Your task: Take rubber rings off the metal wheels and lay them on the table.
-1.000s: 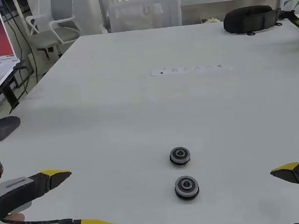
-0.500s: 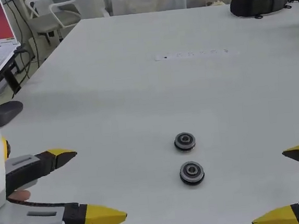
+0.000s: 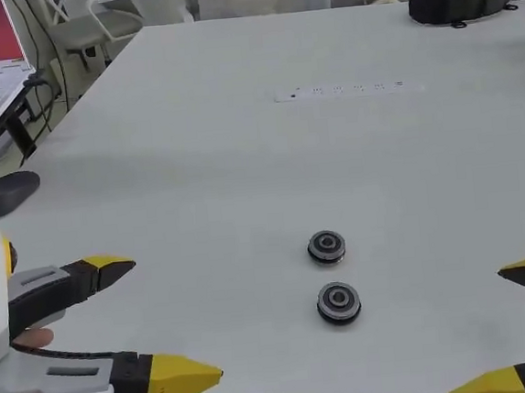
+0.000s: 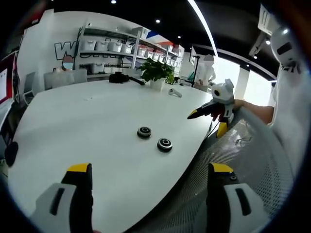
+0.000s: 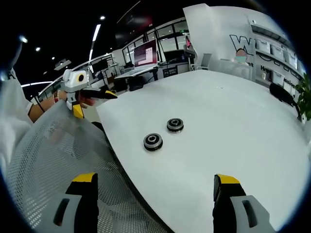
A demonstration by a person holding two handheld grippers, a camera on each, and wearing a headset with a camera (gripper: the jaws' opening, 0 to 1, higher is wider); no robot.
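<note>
White surface (image 3: 241,162): far wheel (image 3: 327,247), near wheel (image 3: 338,302), rings (image 3: 322,304) apparently on both. Left claw (image 3: 168,320), right claw (image 3: 477,332) gape empty; no ring removed.

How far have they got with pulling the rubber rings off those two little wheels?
Nothing looks done yet: the far wheel and near wheel both seem to wear their dark rubber rings on the table. Nothing is in hand: the left gripper and right gripper are open, apart from the wheels. Both rings are left.
</note>
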